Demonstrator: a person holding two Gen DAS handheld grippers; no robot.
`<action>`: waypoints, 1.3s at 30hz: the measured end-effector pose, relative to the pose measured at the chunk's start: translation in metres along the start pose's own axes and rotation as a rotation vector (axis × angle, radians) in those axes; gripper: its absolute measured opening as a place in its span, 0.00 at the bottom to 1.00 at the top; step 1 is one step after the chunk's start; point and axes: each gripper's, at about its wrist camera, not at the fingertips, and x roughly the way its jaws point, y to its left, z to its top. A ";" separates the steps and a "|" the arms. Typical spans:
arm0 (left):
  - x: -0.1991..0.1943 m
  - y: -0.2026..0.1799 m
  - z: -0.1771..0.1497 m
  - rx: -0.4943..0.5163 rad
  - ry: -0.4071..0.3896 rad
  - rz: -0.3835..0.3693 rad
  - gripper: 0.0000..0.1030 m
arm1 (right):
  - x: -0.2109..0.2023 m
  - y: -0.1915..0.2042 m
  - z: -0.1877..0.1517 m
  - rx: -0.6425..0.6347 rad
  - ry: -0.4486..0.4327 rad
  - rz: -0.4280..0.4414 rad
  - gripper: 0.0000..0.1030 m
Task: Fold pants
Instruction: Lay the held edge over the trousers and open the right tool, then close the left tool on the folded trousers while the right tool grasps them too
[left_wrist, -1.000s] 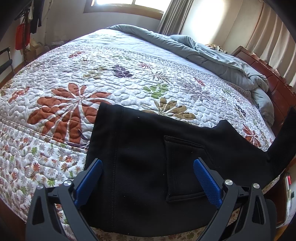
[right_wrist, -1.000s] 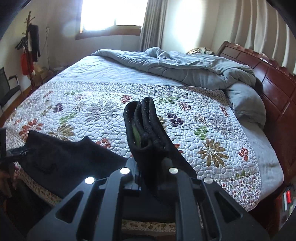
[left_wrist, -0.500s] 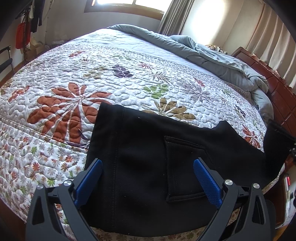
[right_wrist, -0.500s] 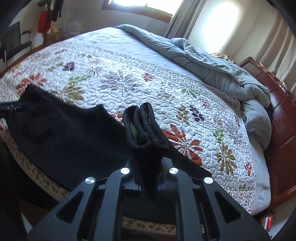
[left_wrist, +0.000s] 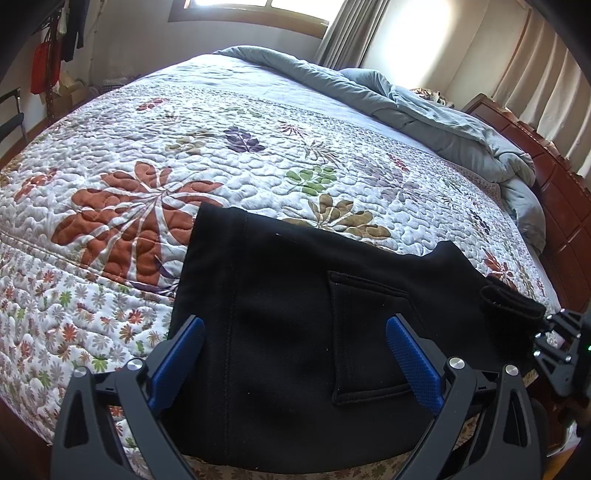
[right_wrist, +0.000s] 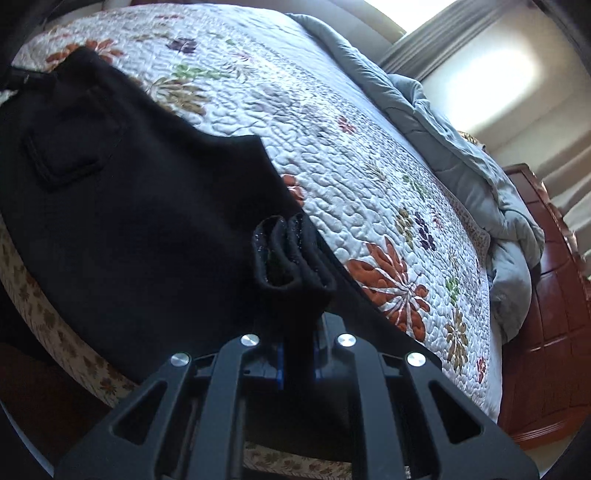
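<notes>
- We see the black, soft fleece-like pants (left_wrist: 280, 332) spread flat on the near edge of the bed (left_wrist: 561, 236), over a white quilted bedspread with puffy stitching and rust, olive and purple leaf prints (left_wrist: 221, 147); a square patch pocket with a raised seam (left_wrist: 365, 332) faces up
- Our left tool (left_wrist: 295, 354) stands released over the cloth, its ribbed blue pads (left_wrist: 413, 362) spread wide to either side of the fabric, gripping nothing
- Our right tool (right_wrist: 297, 363) is clenched on a bunched, thick fold of the same pants; the layered hem (right_wrist: 288, 254) sticks up past the pads in rounded ridges; in the left wrist view that tool (left_wrist: 554, 339) shows at the right edge with the rolled black end beside it
- A rumpled grey-blue duvet (left_wrist: 424, 107) lies heaped along the far side, by the dark red wooden panelled headboard (right_wrist: 554, 295); pale curtains (left_wrist: 535, 66) hang behind
</notes>
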 end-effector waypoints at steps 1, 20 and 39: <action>0.000 0.000 0.000 0.000 0.000 0.000 0.96 | 0.001 0.002 0.000 -0.005 0.002 0.000 0.09; 0.001 0.001 -0.001 -0.003 0.007 0.007 0.96 | 0.023 0.016 -0.012 0.034 0.047 0.144 0.20; 0.007 -0.003 0.001 0.018 0.029 0.033 0.96 | 0.064 -0.119 -0.105 0.817 0.180 0.582 0.33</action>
